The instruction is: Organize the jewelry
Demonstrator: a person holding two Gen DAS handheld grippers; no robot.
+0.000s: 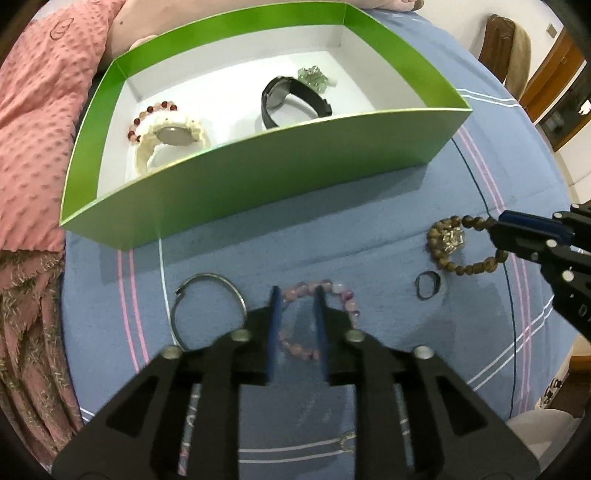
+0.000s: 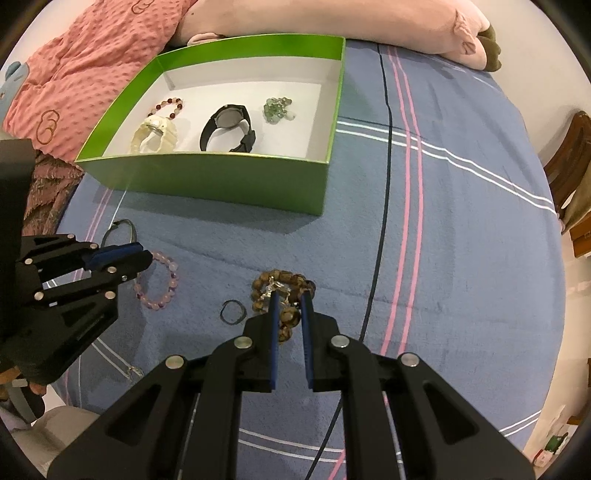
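A pink bead bracelet (image 1: 343, 299) (image 2: 162, 280) lies flat on the blue striped sheet. My left gripper (image 1: 297, 293) (image 2: 146, 254) is over its left part, slightly open, with beads showing in the gap and the pads not pressing. My right gripper (image 2: 290, 299) (image 1: 495, 230) is shut on a brown bead bracelet (image 2: 280, 284) (image 1: 447, 247) with a silver charm. Beyond them stands a green box (image 1: 258, 177) (image 2: 221, 177) holding a white watch (image 1: 170, 136), a black watch (image 1: 288, 96), a red-and-pink bead bracelet (image 1: 147, 114) and a green bead piece (image 1: 314, 77).
A silver bangle (image 1: 210, 306) (image 2: 122, 225) lies left of the pink bracelet. A small black ring (image 1: 428, 284) (image 2: 232, 312) sits between the two bracelets. A pink blanket (image 1: 29, 110) borders the left, and a plush toy (image 2: 332, 22) lies behind the box.
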